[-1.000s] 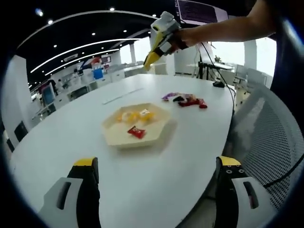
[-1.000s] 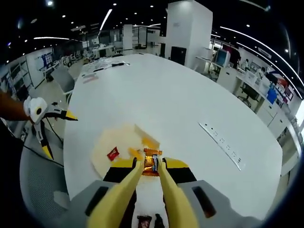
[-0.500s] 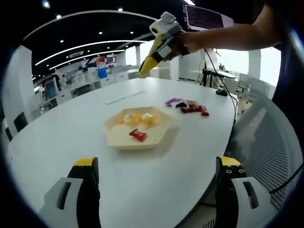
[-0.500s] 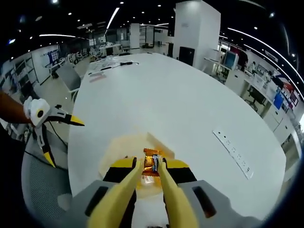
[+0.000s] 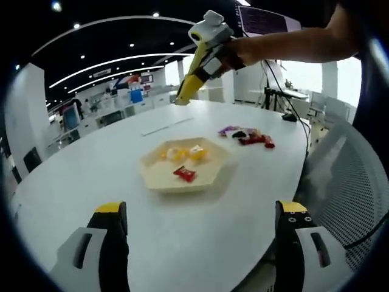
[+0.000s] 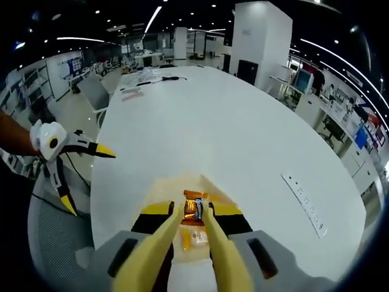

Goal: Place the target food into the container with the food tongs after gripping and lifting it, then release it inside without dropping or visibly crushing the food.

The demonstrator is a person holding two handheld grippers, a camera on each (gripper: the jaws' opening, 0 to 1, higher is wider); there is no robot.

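In the right gripper view, the right gripper [image 6: 195,210] rose from the bottom of the frame, its yellow tong arms pinched nearly together on an orange-wrapped snack [image 6: 194,205] at lower centre. Just beyond and beneath the snack lay the pale hexagonal tray [image 6: 214,190], already holding sweets.

In the left gripper view, the left gripper [image 5: 200,214] stood wide apart at the bottom corners, holding nothing. Past it, mid-frame, the tray [image 5: 159,179] held a red sweet [image 5: 185,174] and yellow pieces [image 5: 182,153]; farther right lay a loose pile of wrapped snacks [image 5: 248,135].

Judged from this, the drop would go best by lowering close over bare tray, then parting the tips slowly, without extra squeeze.
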